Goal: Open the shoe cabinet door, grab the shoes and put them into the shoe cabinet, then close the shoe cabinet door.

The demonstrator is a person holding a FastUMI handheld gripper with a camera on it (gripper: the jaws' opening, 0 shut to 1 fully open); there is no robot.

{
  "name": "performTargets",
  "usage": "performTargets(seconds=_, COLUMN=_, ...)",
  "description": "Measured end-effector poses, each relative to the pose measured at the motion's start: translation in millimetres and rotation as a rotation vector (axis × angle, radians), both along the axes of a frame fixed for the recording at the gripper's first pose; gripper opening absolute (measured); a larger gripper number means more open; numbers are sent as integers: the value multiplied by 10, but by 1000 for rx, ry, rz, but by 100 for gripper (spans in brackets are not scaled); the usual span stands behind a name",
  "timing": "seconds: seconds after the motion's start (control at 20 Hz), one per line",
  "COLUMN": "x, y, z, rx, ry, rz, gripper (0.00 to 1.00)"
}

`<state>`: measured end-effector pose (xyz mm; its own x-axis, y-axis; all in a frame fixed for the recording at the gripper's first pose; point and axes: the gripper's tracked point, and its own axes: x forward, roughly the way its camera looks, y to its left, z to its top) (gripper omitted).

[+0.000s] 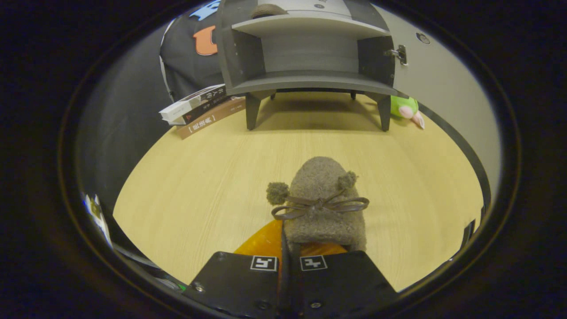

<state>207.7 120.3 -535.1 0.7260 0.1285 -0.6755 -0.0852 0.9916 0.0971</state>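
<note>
**Gripper view: slipper pinched at the heel, cabinet open ahead**

Gripper view: your fingers (289,266) are drawn together on the heel edge of a fuzzy brown slipper (322,201), toe pointing at the shoe cabinet (310,48) across the bench (199,186). The slipper looks light and soft, so it will likely sag; the firmer heel rim is the best hold. The cabinet door (438,75) stands open. The lower shelf looks empty; a second brown shoe (268,9) seems to sit on the upper one. Books (199,108) and a green toy (405,108) flank the cabinet.
</note>
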Motion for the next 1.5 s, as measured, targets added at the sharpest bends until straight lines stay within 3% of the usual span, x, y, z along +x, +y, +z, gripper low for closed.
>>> performTargets(seconds=0.4, x=-99, y=-242, z=843, rx=52, ry=-110, rz=-2, gripper=5)
performTargets(seconds=1.0, x=109, y=-506, z=3398, rx=57, ry=-410, rz=19, gripper=5)
performTargets(seconds=1.25, x=495, y=-572, z=4079, rx=8, ry=-483, rz=2, gripper=5)
performTargets(seconds=1.5, x=1260, y=-657, z=4464, rx=-47, ry=-537, rz=-52, gripper=5)
